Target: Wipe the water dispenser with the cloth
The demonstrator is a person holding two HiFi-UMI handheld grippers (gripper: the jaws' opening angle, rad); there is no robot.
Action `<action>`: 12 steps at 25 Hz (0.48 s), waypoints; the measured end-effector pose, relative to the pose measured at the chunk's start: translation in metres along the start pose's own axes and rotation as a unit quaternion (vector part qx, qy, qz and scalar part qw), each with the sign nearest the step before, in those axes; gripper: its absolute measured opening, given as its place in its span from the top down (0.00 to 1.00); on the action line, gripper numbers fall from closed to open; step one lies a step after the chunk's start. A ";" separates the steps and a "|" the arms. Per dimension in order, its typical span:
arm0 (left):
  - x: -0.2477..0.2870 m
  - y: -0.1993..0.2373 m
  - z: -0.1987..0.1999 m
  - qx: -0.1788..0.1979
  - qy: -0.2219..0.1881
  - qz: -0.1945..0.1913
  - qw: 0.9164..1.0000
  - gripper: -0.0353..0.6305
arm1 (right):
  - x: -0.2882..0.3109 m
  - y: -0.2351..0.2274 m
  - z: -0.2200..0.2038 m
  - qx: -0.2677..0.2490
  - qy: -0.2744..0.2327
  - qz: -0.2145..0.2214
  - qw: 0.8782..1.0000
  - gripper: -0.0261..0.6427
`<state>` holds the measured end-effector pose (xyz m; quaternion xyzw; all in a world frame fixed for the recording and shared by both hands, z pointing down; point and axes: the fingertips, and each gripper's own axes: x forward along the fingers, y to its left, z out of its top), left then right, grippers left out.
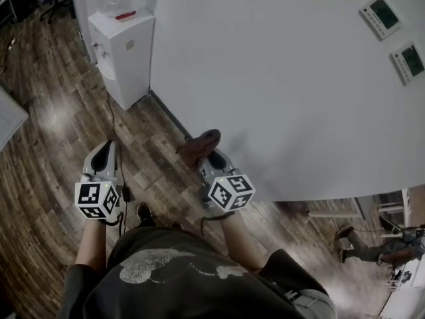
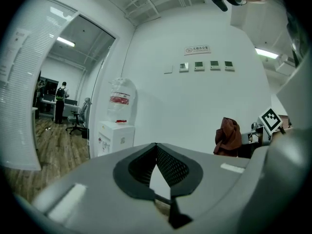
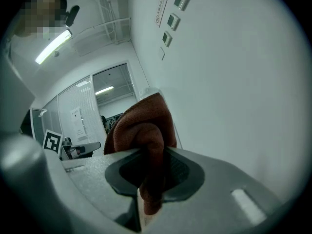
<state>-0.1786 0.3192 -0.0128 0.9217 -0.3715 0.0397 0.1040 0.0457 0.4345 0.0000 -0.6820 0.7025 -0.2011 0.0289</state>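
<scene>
Wooden floor lay underfoot. Right gripper clamped one cloth; left gripper sat closed, empty. One water dispenser stood beyond.

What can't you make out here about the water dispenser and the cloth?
Water dispenser: bottle top cut off by the head view's upper edge; taps too small.
Cloth: lower part hidden inside the right gripper, right gripper view.
Wall sign: print too small, left gripper view.

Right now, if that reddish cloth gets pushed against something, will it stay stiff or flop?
Probably floppy: the cloth bunches in soft folds above the right gripper. Likely light, since one pinch holds it. Shut jaws suggest it won't slip easily.
</scene>
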 end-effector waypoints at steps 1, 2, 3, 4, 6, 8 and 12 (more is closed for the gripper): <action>-0.003 -0.005 -0.002 0.003 0.003 -0.001 1.000 0.92 | -0.006 -0.003 -0.001 -0.002 0.000 0.001 1.000 0.88; -0.005 -0.009 -0.005 0.003 0.006 0.000 1.000 0.92 | -0.012 -0.005 -0.001 -0.004 0.000 0.001 1.000 0.88; -0.008 -0.013 -0.008 0.002 0.011 0.001 1.000 0.92 | -0.017 -0.007 -0.001 -0.009 0.001 0.001 1.000 0.88; -0.011 -0.016 -0.011 -0.001 0.014 0.002 1.000 0.92 | -0.022 -0.008 0.000 -0.015 0.003 0.000 1.000 0.88; -0.016 -0.023 -0.014 -0.004 0.018 0.003 1.000 0.92 | -0.033 -0.012 0.000 -0.030 0.008 -0.003 1.000 0.88; -0.020 -0.029 -0.015 -0.002 0.019 0.003 1.000 0.92 | -0.042 -0.014 -0.004 -0.040 0.014 -0.006 0.999 0.88; -0.029 -0.038 -0.017 0.005 0.017 0.008 1.000 0.92 | -0.056 -0.021 -0.018 -0.041 0.028 -0.014 0.999 0.88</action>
